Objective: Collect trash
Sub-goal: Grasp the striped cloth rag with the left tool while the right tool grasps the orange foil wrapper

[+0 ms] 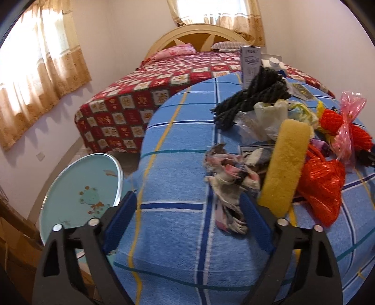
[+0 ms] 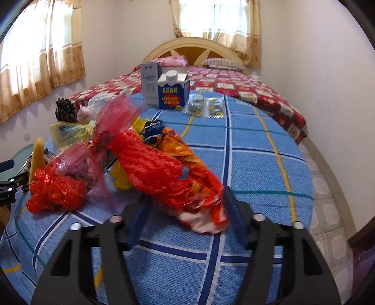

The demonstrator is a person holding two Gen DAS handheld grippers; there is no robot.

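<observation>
home bedroom | bed (image 2: 246,86) with headboard (image 2: 196,50) | curtained windows (image 2: 215,21)

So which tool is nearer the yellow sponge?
Left. The left tool has the yellow sponge just beyond its right finger. The right tool straddles the red mesh bag, with the sponge far left.

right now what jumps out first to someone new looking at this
A heap of crinkly red-orange plastic bags sprawls across the blue plaid bedspread, just beyond the open right tool. Behind it stands a blue and white carton. A tall yellow sponge block rises near the open left tool.
</observation>
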